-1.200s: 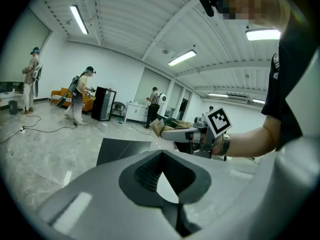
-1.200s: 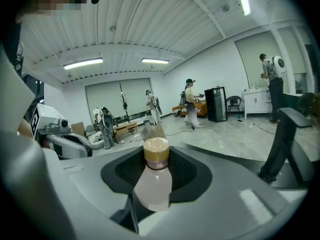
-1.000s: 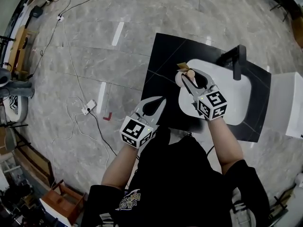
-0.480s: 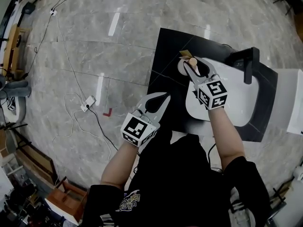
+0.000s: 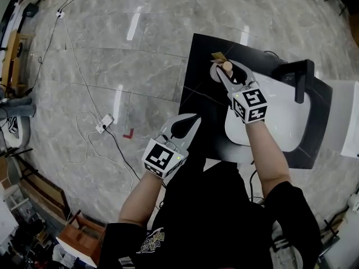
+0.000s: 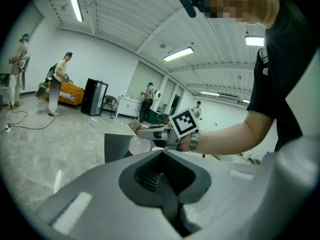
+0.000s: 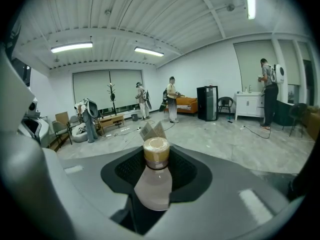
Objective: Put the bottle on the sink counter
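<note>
head view, upper middle: the right gripper (image 5: 224,73) holds the pale tan-capped plastic bottle (image 5: 227,66) at the black sink counter (image 5: 193,97), apparently for placing; left gripper view: the left gripper (image 6: 167,184) is closed, empty and seemingly idle; right gripper view: the jaws clamp the bottle's body, cap pointing away.

No word, number or brand can be read anywhere in these views. Item one: black-and-white square markers, which are patterns and not letters, on the left cube (image 5: 163,158) of the left gripper (image 5: 192,118) and on the right cube (image 5: 247,105) of the right gripper (image 5: 222,72). One marked face of the right cube also shows in the left gripper view. Item two: a paper tag (image 7: 152,129) just beyond the cap of the bottle (image 7: 154,181), on its far side, with fine dark print too small to read. Item three: pale curved lettering (image 5: 147,239) on the person's black shirt (image 5: 213,217), at the near edge of the head view, too blurred to read.
</note>
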Demonstrator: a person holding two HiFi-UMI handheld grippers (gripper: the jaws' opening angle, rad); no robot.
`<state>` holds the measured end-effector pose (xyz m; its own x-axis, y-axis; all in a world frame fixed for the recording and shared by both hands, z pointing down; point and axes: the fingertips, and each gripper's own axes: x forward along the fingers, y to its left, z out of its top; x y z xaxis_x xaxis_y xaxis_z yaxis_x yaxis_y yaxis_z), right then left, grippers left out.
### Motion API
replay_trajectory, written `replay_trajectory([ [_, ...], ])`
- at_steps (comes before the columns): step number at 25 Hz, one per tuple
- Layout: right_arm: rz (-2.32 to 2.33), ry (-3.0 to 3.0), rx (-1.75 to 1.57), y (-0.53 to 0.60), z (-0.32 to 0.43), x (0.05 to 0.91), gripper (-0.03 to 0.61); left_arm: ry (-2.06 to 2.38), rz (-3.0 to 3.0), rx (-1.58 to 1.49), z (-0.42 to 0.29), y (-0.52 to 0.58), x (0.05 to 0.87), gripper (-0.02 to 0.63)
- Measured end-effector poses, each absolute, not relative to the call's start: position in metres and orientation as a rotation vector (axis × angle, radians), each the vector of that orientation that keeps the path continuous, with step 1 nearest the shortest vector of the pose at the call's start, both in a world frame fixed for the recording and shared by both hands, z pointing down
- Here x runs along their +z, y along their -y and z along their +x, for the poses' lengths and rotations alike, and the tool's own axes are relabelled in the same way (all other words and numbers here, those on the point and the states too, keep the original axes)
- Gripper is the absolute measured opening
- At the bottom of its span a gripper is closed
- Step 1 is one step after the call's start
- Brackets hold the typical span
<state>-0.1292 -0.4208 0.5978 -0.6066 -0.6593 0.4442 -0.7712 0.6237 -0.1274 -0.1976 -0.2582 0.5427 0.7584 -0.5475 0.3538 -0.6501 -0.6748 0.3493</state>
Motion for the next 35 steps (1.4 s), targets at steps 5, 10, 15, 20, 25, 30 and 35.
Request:
replay_trajectory([
  [5,1.148,2.496,0.428,0.428,-0.137,0.601,0.166,0.888,2.493,0.293,-0.202,0.26,0.545,0.0],
  [10,1.155,2.496,0.42,0.431,-0.141,0.606,0.166,0.894,2.502,0.296,-0.204,0.261,0.547,0.0],
  [15,1.158,2.499,0.409,0.435,-0.143,0.609,0.166,0.908,2.499,0.287,-0.208,0.259,0.548,0.0],
  [20,1.155,2.508,0.391,0.436,-0.145,0.609,0.166,0.922,2.49,0.281,-0.21,0.258,0.548,0.0],
  [25,1.15,2.512,0.36,0.434,-0.146,0.609,0.167,0.931,2.489,0.28,-0.21,0.256,0.548,0.0],
  [30,1.135,2.518,0.353,0.433,-0.147,0.61,0.171,0.924,2.48,0.286,-0.208,0.251,0.548,0.0],
  [35,1.136,2.5,0.387,0.425,-0.141,0.609,0.183,0.927,2.493,0.289,-0.203,0.246,0.545,0.0],
])
